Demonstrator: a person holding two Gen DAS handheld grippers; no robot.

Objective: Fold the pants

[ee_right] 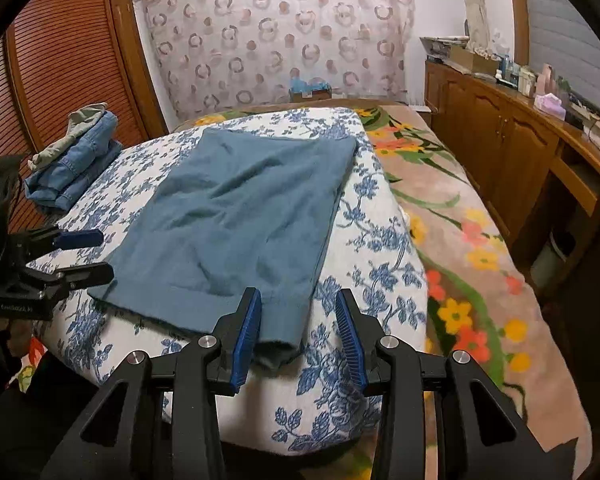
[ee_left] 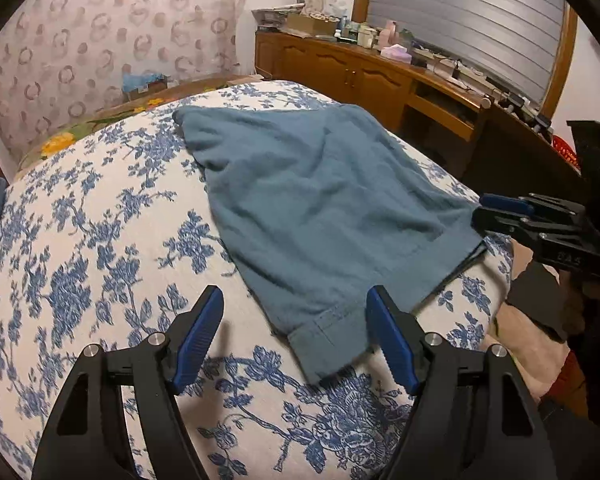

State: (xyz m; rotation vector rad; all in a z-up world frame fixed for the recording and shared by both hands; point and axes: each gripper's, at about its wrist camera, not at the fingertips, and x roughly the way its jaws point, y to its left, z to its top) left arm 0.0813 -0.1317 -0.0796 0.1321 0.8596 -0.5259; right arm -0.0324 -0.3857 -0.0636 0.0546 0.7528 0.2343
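Left gripper (ee_left: 294,344) and right gripper (ee_right: 298,336) are hovering spread, empty, over pants (ee_right: 236,216) whose long axis is running toward 12 o'clock.

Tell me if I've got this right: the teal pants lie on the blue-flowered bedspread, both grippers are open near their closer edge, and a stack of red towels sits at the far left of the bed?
Not quite. In the right wrist view that stack is blue denim, not red towels. The rest holds: teal pants on the flowered bedspread, left gripper and right gripper open.

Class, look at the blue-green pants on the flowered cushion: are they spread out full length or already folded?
Folded. The pants lie as one short flat rectangle with hems at the near edge, and both tongs hang open, gripping nothing.
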